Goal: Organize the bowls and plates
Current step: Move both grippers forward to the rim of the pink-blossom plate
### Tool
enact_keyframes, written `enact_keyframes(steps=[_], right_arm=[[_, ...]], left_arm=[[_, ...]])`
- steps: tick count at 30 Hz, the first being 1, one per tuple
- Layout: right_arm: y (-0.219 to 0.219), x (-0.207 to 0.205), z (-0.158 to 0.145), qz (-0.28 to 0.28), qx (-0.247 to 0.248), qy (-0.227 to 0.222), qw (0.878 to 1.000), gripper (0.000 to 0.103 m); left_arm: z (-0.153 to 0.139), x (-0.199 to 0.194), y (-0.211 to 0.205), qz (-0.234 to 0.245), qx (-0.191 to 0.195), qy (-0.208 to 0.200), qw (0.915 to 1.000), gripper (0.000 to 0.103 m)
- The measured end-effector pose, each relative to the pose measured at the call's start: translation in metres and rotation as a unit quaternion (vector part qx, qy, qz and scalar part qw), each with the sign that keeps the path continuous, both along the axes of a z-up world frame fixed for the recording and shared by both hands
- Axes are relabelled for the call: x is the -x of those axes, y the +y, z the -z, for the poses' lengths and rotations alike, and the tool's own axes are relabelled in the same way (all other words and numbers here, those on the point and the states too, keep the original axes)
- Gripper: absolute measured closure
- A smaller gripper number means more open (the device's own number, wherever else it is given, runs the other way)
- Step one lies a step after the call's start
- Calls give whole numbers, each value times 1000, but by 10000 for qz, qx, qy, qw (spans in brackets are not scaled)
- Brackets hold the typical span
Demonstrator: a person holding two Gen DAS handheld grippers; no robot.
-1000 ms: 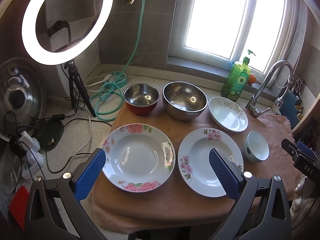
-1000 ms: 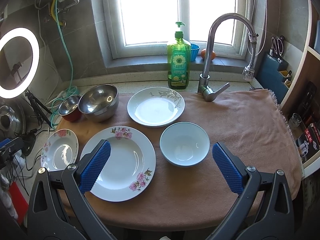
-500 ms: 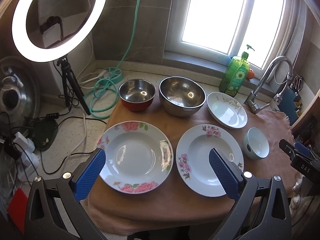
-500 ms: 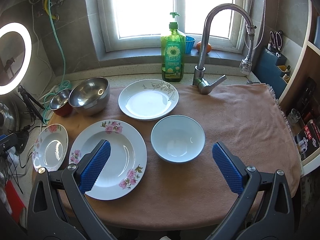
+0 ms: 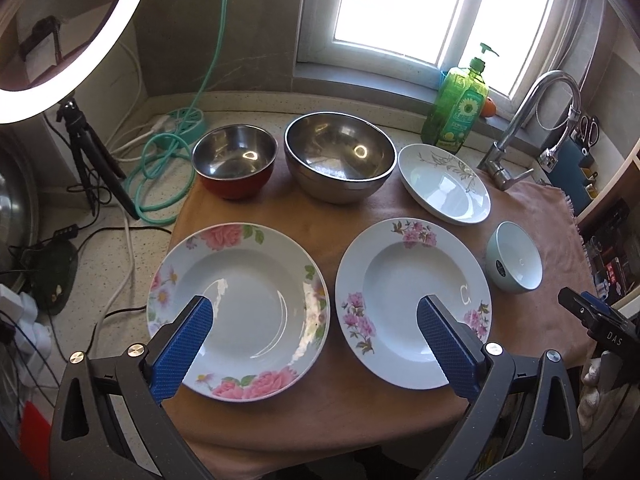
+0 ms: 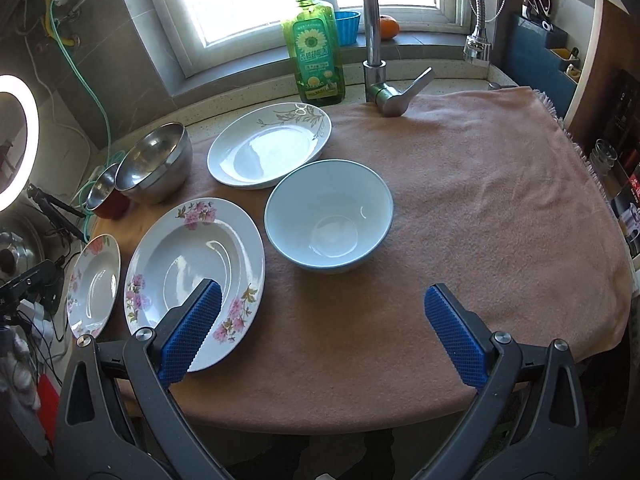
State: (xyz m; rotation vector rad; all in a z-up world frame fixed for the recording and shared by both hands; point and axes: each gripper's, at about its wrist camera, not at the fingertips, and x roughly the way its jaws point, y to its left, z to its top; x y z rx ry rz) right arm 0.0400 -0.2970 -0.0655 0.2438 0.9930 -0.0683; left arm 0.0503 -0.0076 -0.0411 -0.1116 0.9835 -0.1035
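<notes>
Hovering over the counter's near edge, both grippers are spread and empty; nothing is stacked yet, so the task is judged at the approach step. Left gripper (image 5: pixel 316 344) is held above the rose plate (image 5: pixel 240 312) at the near-left corner. Behind it, at the far-left edge, the red-sided steel bowl (image 5: pixel 235 166) sits just beside the large steel bowl (image 5: pixel 340 158). Mid-counter lies the pink-flower plate (image 5: pixel 414 302), the leaf plate (image 6: pixel 270 146) behind it. Right gripper (image 6: pixel 320 330) is aimed at the pale blue bowl (image 6: pixel 329 216). Next move, as judged: one rim to be straddled and pinched, lifted clear, and set onto a like piece.
</notes>
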Motion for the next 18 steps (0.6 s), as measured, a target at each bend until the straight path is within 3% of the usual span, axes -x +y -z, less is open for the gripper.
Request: enact_keyframes(steps=[3, 8, 10, 13, 14, 18], right_arm=[[-4, 1, 11, 48, -90, 135, 9999, 1], [-10, -2, 32, 48, -587, 479, 9971, 21], [-10, -4, 40, -2, -812, 576, 9950, 36], [-6, -8, 50, -94, -1126, 717, 9910, 48], [-5, -9, 53, -126, -1245, 746, 9893, 51], [-2, -13, 63, -200, -1605, 860, 9831, 53]], left_arm=[[6, -9, -2, 115, 23, 63, 9999, 11], [21, -27, -7, 346, 142, 270, 9989, 25], [28, -34, -9, 451, 237, 371, 9980, 30], [41, -48, -13, 578, 441, 623, 9954, 48], [45, -52, -15, 607, 470, 679, 9947, 54], [54, -66, -21, 721, 539, 831, 9925, 58]])
